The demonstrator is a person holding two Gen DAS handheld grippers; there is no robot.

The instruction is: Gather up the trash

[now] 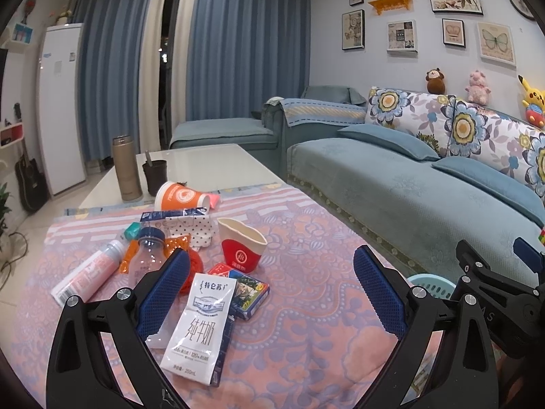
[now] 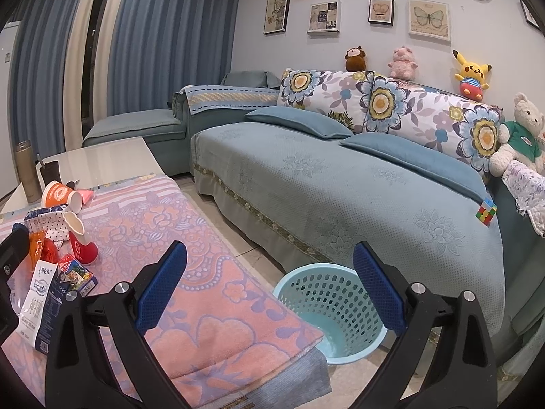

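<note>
The trash is being found heaped on the pink floral cloth (image 1: 306, 306) covering the table, to the left of the sofa (image 2: 340, 187). Nearest lies a white milk carton (image 1: 197, 327), partly resting on a small printed box (image 1: 248, 293); farther off, a red paper cup (image 1: 242, 245), an orange cup (image 1: 180, 197), a clear bottle (image 1: 150, 252) and a pink tube (image 1: 88, 276) are being seen. The left gripper (image 1: 269, 293) is being held spread wide and empty above the carton. The right gripper (image 2: 269, 289) is likewise being held spread, empty, over the blue basket (image 2: 306, 279) on the floor, just right of the table. Judged best, the carton is being taken first: it should be pinched across its narrow width, lifted clear of the box beneath, then released only once over the basket's mouth.
</note>
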